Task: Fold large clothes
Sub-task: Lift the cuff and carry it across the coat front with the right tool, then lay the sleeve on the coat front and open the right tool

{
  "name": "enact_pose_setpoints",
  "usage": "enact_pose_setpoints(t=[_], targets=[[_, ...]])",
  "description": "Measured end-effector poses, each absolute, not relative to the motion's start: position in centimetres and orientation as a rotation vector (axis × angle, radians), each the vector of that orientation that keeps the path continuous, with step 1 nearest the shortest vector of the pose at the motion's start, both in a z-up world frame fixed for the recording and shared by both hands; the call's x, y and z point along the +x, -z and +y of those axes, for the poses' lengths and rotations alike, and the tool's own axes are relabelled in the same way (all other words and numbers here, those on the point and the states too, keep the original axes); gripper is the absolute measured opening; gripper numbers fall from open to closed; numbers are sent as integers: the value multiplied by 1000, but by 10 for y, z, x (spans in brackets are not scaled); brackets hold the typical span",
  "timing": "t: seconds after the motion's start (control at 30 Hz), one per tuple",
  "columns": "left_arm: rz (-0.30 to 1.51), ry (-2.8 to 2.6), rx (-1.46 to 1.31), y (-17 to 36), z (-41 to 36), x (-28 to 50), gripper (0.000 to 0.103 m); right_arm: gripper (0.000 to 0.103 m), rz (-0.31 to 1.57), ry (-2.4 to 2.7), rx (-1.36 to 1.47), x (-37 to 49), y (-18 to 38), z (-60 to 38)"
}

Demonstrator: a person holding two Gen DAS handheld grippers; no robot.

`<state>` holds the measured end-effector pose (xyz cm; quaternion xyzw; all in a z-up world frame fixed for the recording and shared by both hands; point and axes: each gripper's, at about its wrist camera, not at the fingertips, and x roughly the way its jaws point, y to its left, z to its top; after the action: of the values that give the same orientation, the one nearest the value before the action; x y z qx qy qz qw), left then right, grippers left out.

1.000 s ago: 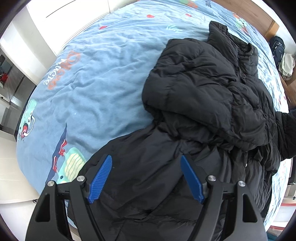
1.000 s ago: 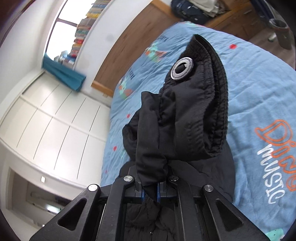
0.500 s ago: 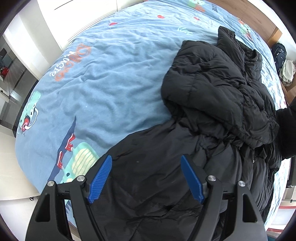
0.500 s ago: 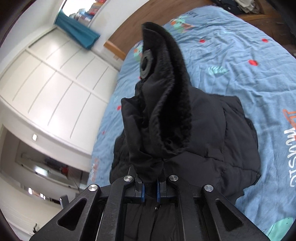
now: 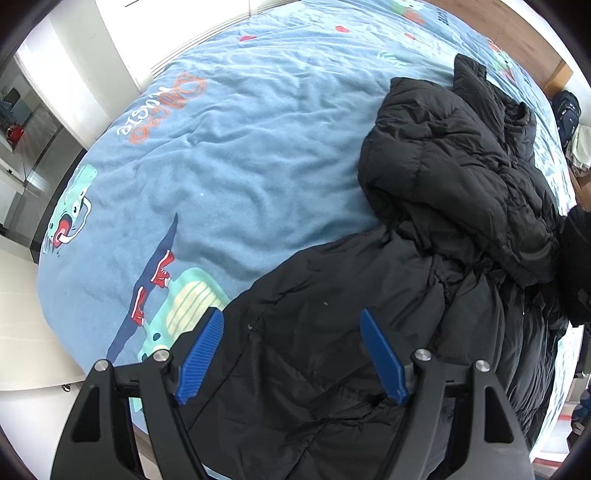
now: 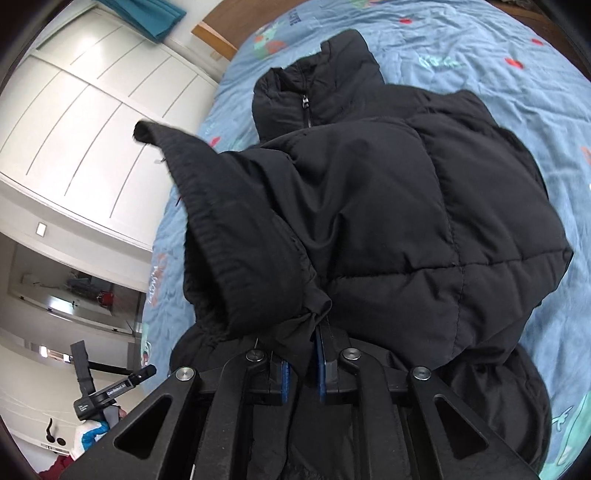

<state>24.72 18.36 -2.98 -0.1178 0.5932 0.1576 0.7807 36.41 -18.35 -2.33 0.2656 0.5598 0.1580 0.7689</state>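
Closest to me, the right claw [image 6: 302, 369] is pinched tight on a bunched bit of the black puffer jacket [image 6: 388, 229], right at the ribbed cuff [image 6: 207, 229] of a sleeve, which stands up and flops off to the left of the blue pads. The left claw [image 5: 291, 354] hangs just above the jacket's lower panel with its blue fingers [image 5: 199, 354] spread wide and nothing between them; whether the tips touch the fabric I cannot tell.

Beyond both claws the jacket lies spread on the bed [image 5: 229, 173], over a blue printed sheet. In the left wrist view its long axis runs from the hem under the claw away and to the right, up to the collar [image 6: 325, 92] near the far end, where a zipper pull shows at the throat in the right wrist view. The upper body is already heaped over itself in a thick quilted fold [image 5: 454, 166], and that heap sits ahead and right of the open claw.

My guess is the sleeve is being carried across onto the body. The right claw owns that move; the left is nearer the hem and would best be used to pin or lift it next. The padding looks springy, so folds may puff back open.

Further off stand white wardrobe doors [image 6: 85, 122] and a wooden headboard [image 6: 236, 26].
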Motion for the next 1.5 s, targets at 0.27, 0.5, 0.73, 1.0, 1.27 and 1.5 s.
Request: enact_pose_setpoints(t=[0.27,0.5,0.73,1.0,1.27,1.5], targets=[[1288,-283,-223,30,169,258,76,38,1293,-327,602,341,52,-170],[1268,-149,-166,19,133,286,76,41,1285,-323,598,321,45,-168],[1225,34,-104,6,66,327,76,43,1184,-221,487,324,-1,-193],[1141,239,-59,-3,-41,375,76,48,1158,-131,376,380,-2,-217],[1209,270,-17,50,-89,404,76,49,1263,-95,346,401,55,-229],[1251,254,1,101,-86,407,80,49,1281,-124,327,396,91,-223]])
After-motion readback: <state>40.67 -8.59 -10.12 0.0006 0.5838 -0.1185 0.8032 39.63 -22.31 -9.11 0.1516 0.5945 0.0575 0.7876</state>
